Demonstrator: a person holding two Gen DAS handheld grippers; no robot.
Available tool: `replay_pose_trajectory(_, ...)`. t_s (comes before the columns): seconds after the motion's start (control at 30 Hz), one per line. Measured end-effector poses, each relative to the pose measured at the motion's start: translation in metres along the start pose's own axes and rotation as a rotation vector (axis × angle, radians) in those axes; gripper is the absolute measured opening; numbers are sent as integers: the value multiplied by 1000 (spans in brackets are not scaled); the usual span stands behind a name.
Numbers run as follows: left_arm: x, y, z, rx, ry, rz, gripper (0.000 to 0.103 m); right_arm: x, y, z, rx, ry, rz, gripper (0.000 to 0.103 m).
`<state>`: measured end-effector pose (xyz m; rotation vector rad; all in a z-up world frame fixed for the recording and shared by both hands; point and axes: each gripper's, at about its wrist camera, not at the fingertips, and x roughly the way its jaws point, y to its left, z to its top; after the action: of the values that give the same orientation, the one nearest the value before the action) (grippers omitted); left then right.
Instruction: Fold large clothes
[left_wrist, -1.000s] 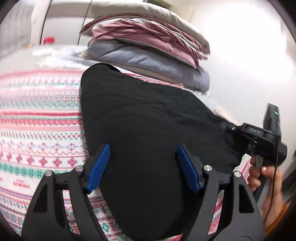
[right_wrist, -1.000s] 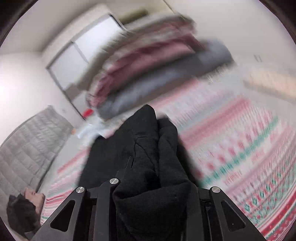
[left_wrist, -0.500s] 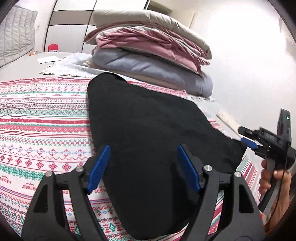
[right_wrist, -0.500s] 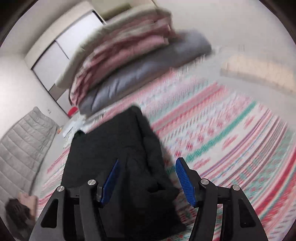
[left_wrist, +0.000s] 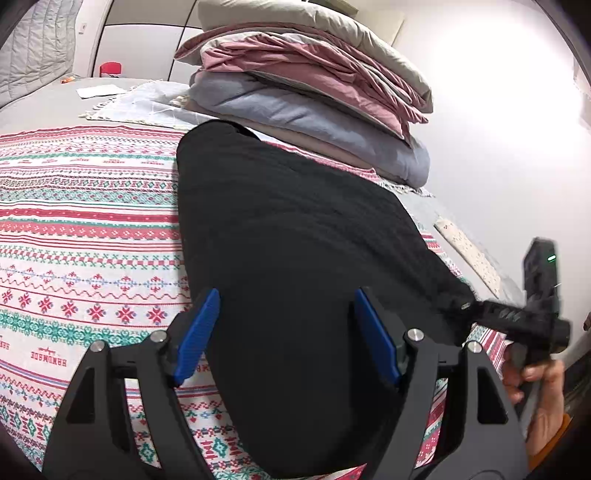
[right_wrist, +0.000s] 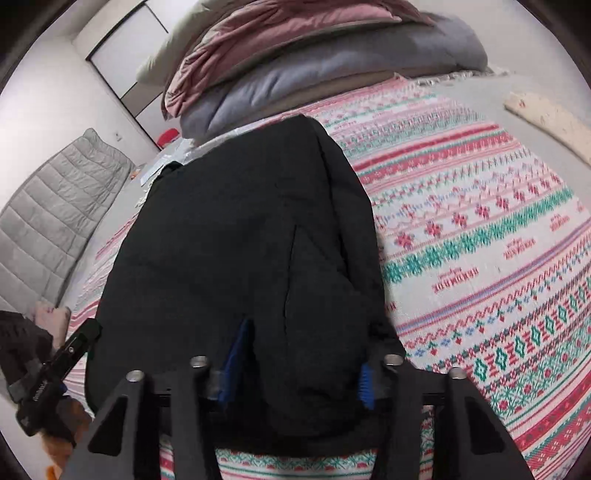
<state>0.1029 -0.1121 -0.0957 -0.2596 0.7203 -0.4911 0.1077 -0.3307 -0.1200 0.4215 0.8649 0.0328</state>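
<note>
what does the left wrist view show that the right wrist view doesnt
Only the left wrist view shows the left tool open over the black garment, its blue pads apart, and the right tool from the side at the garment's right edge.

Only the right wrist view shows a thick fold of the garment between the right tool's blue pads, with the left tool seen at the far left.

Both show the patterned blanket and the stacked bedding beyond.

A home bedroom: stacked quilts (left_wrist: 314, 85), patterned bedspread (left_wrist: 85, 229), closet doors (left_wrist: 144, 51).
</note>
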Motion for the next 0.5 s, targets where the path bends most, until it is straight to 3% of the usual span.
replay_pose_trajectory(0.17, -4, 6, 3, -40, -5, -56, 75, -73, 16, 0, 61, -154, 195, 22)
replay_pose_trajectory(0.2, 0, 6, 1, -44, 22, -71, 75, -80, 17, -5, 58, -170, 181, 22)
replay_pose_trajectory(0.27, 7, -1, -4, 4, 46, -34, 77, -68, 15, -12, 17, -141, 27, 25)
replay_pose_trajectory(0.33, 15, -7, -9, 50, 82, -4, 84, -24, 0, -18, 15, -14, -96, 40)
replay_pose_trajectory(0.37, 16, -7, -10, 46, 84, 1, 85, -1, -13, -23, 62, 33, -105, 45)
replay_pose_trajectory(0.4, 15, -4, -10, 25, 86, -1, 85, 4, -22, -25, 103, 22, -83, 48)
replay_pose_trajectory(0.5, 13, 8, -4, -67, 124, -34, 89, -21, -22, -19, 143, -23, -47, 53)
